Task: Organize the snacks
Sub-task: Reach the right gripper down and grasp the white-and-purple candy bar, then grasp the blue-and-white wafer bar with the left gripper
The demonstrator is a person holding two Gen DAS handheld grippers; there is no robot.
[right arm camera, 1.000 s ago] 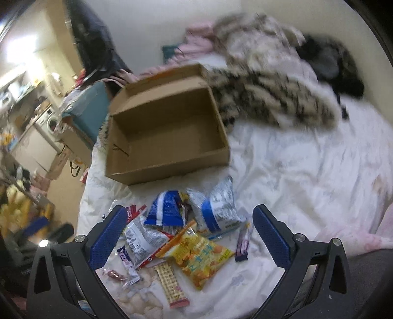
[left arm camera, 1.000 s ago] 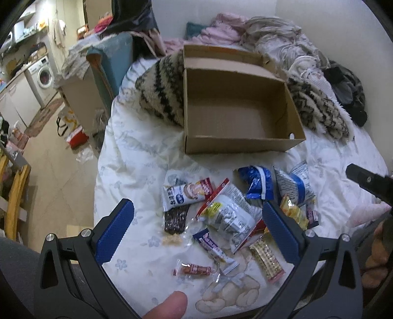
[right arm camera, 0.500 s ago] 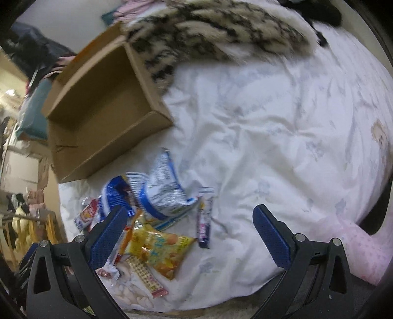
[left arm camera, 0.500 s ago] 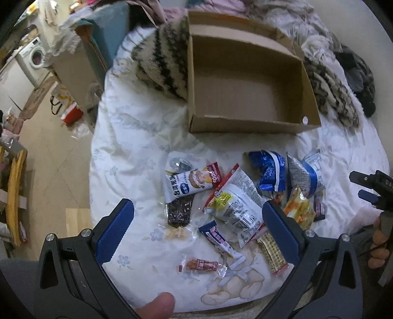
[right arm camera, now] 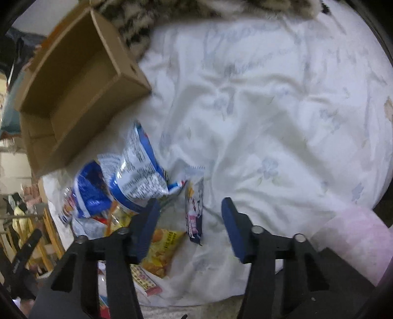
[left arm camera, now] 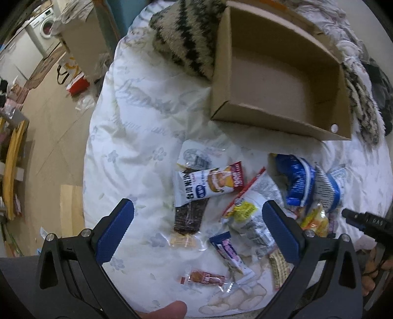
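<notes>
Several snack packets lie in a pile on a white floral bedsheet (left arm camera: 137, 137). An empty cardboard box (left arm camera: 277, 73) sits behind them; it also shows in the right wrist view (right arm camera: 73, 81). My left gripper (left arm camera: 196, 228) is open above a dark brown bar (left arm camera: 189, 216) and a white and red packet (left arm camera: 208, 184). My right gripper (right arm camera: 190, 222) is open, partly narrowed, straddling a slim purple stick packet (right arm camera: 194, 211). A silver and blue bag (right arm camera: 137, 171) and a yellow bag (right arm camera: 162, 247) lie to its left.
A striped fuzzy blanket (left arm camera: 186, 41) lies behind the box. The bed edge drops to a wooden floor (left arm camera: 46, 127) at left, with a washing machine (left arm camera: 46, 23) beyond. A pink cushion (right arm camera: 353, 235) sits at the right. The right gripper's tip (left arm camera: 363, 218) shows in the left view.
Both grippers have moved down and closer to the snacks. The right gripper's fingers have narrowed and now straddle the purple stick packet. The left stays wide open.
</notes>
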